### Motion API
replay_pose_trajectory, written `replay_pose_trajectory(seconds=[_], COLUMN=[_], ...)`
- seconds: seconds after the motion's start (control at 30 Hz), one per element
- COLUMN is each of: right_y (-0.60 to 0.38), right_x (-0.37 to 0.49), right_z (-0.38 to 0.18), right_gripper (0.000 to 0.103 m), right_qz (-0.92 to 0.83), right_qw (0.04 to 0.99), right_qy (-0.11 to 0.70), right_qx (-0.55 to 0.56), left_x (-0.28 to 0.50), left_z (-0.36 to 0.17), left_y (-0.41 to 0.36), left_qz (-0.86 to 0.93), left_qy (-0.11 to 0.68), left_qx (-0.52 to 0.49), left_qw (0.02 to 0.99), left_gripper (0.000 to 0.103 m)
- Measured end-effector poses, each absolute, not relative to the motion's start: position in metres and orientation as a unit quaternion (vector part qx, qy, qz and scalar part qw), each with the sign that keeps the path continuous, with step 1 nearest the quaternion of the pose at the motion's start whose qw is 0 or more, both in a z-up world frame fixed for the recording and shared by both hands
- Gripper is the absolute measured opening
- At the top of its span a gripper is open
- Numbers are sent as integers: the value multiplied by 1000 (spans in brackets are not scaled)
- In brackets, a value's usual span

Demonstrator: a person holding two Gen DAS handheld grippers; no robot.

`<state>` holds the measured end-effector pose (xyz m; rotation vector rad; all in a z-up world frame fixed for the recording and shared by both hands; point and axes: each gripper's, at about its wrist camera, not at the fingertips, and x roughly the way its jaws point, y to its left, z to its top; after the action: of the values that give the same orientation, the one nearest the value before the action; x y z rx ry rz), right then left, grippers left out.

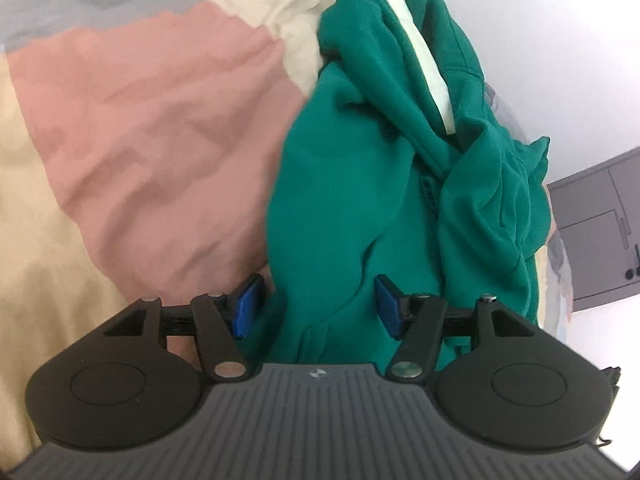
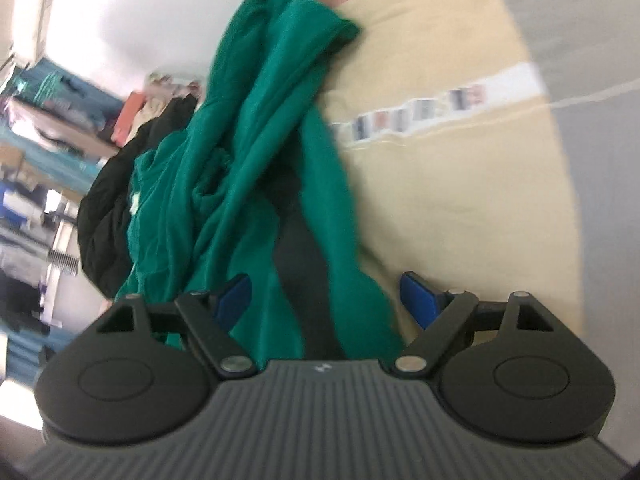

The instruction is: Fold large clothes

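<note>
A crumpled green garment (image 1: 360, 184) with a pale strip (image 1: 416, 56) lies bunched on a patchwork bed cover (image 1: 140, 120) of pink, beige and grey. My left gripper (image 1: 318, 306) hovers at its near end, jaws apart, green cloth lying between the blue pads (image 1: 248, 306) without being pinched. In the right wrist view the same green garment (image 2: 260, 152) trails in twisted folds across the beige bed cover (image 2: 448, 208). My right gripper (image 2: 325, 298) stands wide open, with a fold of the cloth running loosely between its fingers.
A grey cabinet (image 1: 600, 232) stands past the bed's right edge against a white wall. A black garment (image 2: 104, 208) lies beside the green one. Cluttered shelves (image 2: 32, 120) fill the far left. A patterned white band (image 2: 432, 112) crosses the beige cover.
</note>
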<state>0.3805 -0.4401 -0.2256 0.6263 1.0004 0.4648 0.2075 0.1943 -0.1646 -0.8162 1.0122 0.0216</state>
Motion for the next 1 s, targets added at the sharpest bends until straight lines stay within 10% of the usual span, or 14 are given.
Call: replay_pose_trajectory(seconds=[0.4, 0.67, 0.73, 0.83, 1.0], right_y=[-364, -338, -331, -335, -355], right_x=[400, 403, 400, 399, 384], right_z=[-204, -221, -215, -194, -148], right_gripper=[84, 57, 20, 13, 10], right_qz=[311, 261, 256, 254, 272], right_qw=[788, 816, 823, 832, 855], right_qy=[514, 515, 506, 492, 419], right_qx=[135, 33, 7, 37, 141], left_x=[209, 209, 205, 196, 174], left_z=[-172, -174, -170, -161, -125], left_y=[178, 159, 154, 149, 177], left_qz=[-53, -109, -119, -125, -152], left_qy=[483, 502, 492, 481, 395], left_qx=[-381, -350, -343, -329, -383], left_qw=[786, 783, 791, 803, 821], left_gripper=[66, 65, 45, 19, 11])
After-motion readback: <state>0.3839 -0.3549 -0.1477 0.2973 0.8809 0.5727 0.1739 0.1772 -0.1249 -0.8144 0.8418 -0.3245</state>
